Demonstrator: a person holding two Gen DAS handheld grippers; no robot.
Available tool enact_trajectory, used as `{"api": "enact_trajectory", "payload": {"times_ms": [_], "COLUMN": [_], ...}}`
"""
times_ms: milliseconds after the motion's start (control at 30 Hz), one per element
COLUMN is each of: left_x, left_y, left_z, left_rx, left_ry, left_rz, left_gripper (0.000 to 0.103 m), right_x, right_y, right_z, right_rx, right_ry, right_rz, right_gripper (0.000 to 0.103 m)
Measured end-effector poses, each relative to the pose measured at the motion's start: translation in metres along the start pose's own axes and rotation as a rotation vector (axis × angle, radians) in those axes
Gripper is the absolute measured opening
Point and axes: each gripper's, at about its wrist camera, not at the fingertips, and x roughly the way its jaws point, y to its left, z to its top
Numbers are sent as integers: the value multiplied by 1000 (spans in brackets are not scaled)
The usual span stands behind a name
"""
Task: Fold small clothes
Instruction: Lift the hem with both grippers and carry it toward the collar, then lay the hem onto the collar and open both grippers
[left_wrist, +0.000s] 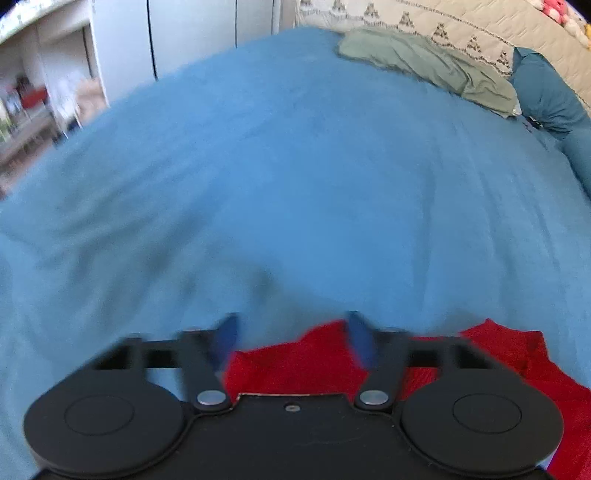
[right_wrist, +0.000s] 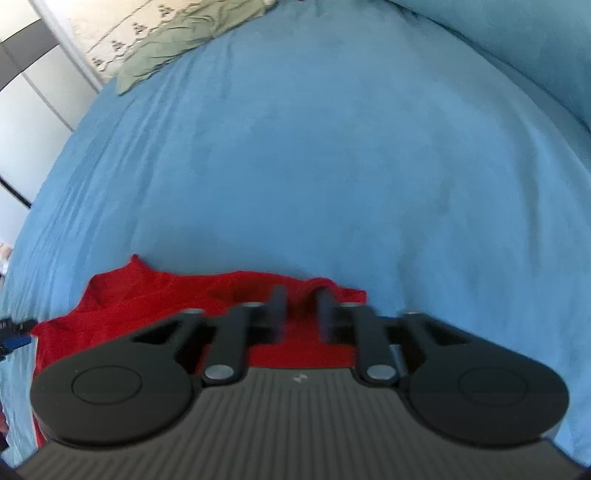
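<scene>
We saw a blue bedspread (left_wrist: 295, 184) filling nearly both views, and we placed everything else against it. At its far edge lay a crumpled green garment (left_wrist: 428, 62), against a patterned cream quilt (left_wrist: 480, 26). On the bedspread's near part lay the red garment (right_wrist: 221, 291), rumpled, directly under both tools. We found the left gripper (left_wrist: 293, 334) with its blue-padded fingers (left_wrist: 360, 339) spread apart above the red cloth's edge, pressing on nothing. The right gripper (right_wrist: 301, 310) likewise stood with its jaws parted over the red cloth, gripping nothing.
</scene>
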Motion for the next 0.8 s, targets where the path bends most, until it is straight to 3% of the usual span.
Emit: {"api": "enact_trajectory", "payload": {"times_ms": [33, 100, 133, 267, 367, 467, 500, 600, 700, 800], "left_x": [-10, -36, -42, -52, -28, 0, 4, 6, -7, -57], "left_y": [-2, -5, -8, -29, -36, -33, -27, -20, -27, -36], "left_z": [-1, -12, -17, -55, -78, -90, -92, -88, -78, -70], "left_rx": [23, 74, 103, 257, 286, 298, 286, 245, 246, 311], "left_ry": [-20, -52, -53, 10, 83, 130, 126, 140, 142, 38], "left_rz": [14, 7, -25, -150, -196, -163, -172, -181, -127, -69], "left_gripper": [75, 79, 87, 93, 93, 95, 101, 103, 99, 99], "right_x": [-11, -32, -37, -30, -5, 22, 27, 26, 6, -43], "right_y": [6, 20, 28, 53, 63, 53, 46, 37, 35, 36], "right_z": [-3, -11, -15, -36, -45, -49, -50, -49, -44, -40], "right_rx": [-40, -135, -182, -308, -323, -266, -245, -228, -248, -265], "right_ry": [-45, -123, -119, -67, -11, 48, 51, 38, 24, -49], "right_rz": [-28, -18, -12, 45, 80, 30, 15, 29, 44, 55], "right_gripper": [103, 103, 103, 103, 103, 103, 103, 103, 103, 103]}}
